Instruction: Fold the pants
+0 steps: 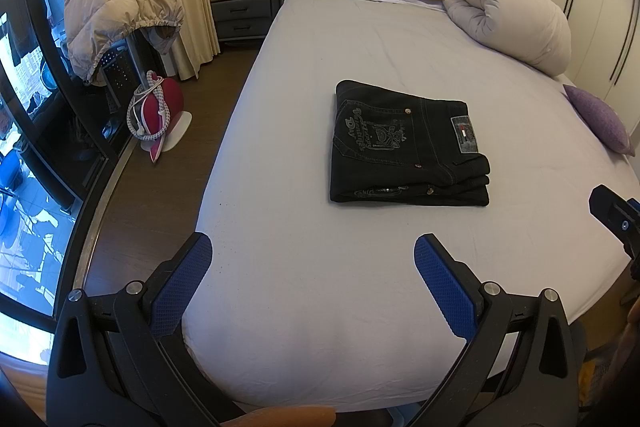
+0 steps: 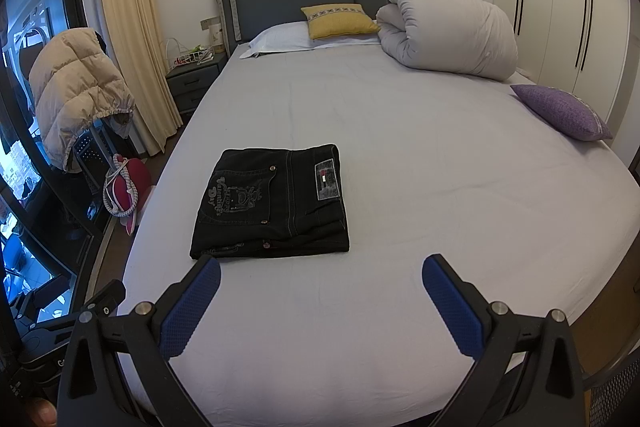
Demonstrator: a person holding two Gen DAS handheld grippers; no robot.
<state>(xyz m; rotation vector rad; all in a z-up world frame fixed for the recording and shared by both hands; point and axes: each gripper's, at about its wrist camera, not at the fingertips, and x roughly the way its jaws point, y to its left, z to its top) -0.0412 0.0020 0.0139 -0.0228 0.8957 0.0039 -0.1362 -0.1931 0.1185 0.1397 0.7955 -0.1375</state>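
Observation:
Black jeans (image 1: 408, 147) lie folded into a compact rectangle on the grey bed sheet (image 1: 360, 59), back pocket embroidery and label facing up. They also show in the right wrist view (image 2: 272, 203). My left gripper (image 1: 312, 247) is open and empty, held above the foot of the bed, well short of the jeans. My right gripper (image 2: 320, 267) is open and empty, just short of the jeans' near edge and to their right. The right gripper's tip shows at the right edge of the left wrist view (image 1: 616, 223).
A rolled white duvet (image 2: 448, 31), a yellow cushion (image 2: 340, 21) and a pillow (image 2: 280, 39) lie at the head of the bed. A purple cushion (image 2: 560, 111) sits at the right edge. A nightstand (image 1: 244, 11), a jacket-draped rack (image 1: 116, 3) and a red iron (image 1: 160, 111) stand left.

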